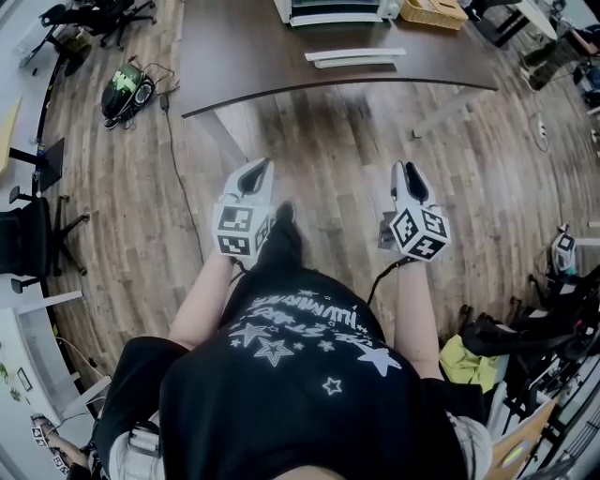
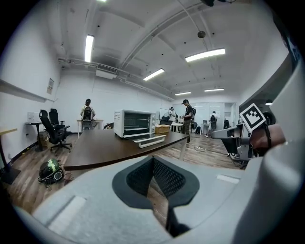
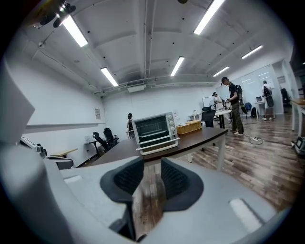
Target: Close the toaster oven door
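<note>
The white toaster oven (image 1: pixel 333 9) stands at the far side of a dark brown table (image 1: pixel 253 56). Its door (image 1: pixel 354 58) lies folded down flat in front of it. In the left gripper view the oven (image 2: pixel 133 123) and its lowered door (image 2: pixel 150 140) are well ahead, as they are in the right gripper view, oven (image 3: pixel 153 129) and door (image 3: pixel 159 144). I hold both grippers over the wooden floor, short of the table. My left gripper (image 1: pixel 253 171) (image 2: pixel 152 159) has its tips together and holds nothing. The right gripper (image 1: pixel 411 173) (image 3: pixel 151 167) is open and empty.
A wicker basket (image 1: pixel 431 11) sits beside the oven. A green and black helmet (image 1: pixel 127 89) with cables lies on the floor at the left. Office chairs (image 2: pixel 53 129) stand at the left wall. Several people (image 3: pixel 232 105) stand at the back. Bags (image 1: pixel 506 342) lie at the right.
</note>
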The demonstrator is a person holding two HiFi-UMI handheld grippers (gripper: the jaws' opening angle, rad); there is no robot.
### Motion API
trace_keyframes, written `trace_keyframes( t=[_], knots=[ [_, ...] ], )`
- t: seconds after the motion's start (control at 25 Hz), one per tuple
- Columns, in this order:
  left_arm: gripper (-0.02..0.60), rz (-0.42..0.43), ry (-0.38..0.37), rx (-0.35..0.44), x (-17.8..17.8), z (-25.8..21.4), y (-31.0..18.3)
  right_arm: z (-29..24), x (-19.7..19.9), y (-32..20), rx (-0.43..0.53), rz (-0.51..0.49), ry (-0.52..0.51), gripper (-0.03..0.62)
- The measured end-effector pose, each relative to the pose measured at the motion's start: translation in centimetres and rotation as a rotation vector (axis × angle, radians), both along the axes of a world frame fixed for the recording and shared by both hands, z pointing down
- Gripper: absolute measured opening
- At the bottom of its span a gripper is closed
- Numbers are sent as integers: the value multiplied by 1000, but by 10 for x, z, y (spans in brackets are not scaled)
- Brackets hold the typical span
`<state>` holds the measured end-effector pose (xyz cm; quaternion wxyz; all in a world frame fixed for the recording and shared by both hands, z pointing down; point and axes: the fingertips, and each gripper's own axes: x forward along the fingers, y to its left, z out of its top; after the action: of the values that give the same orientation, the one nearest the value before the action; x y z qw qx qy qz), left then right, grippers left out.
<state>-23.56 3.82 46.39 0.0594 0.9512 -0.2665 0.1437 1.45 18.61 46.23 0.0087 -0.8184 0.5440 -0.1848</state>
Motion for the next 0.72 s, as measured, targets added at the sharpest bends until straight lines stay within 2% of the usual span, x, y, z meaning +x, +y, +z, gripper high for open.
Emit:
trace_keyframes(
  t=[0.16,0.36,0.72],
  knots=[
    [11,15,-5,-4,33,2,-48,5,28,-44,-8,10,-25,155],
    [11,21,-10,-7,68,2,-113,1,65,-105,-10,32,-32,155],
    [11,73,-12,-59,109,14,-206,3,97,-192,-42,90,-25,155]
  ],
)
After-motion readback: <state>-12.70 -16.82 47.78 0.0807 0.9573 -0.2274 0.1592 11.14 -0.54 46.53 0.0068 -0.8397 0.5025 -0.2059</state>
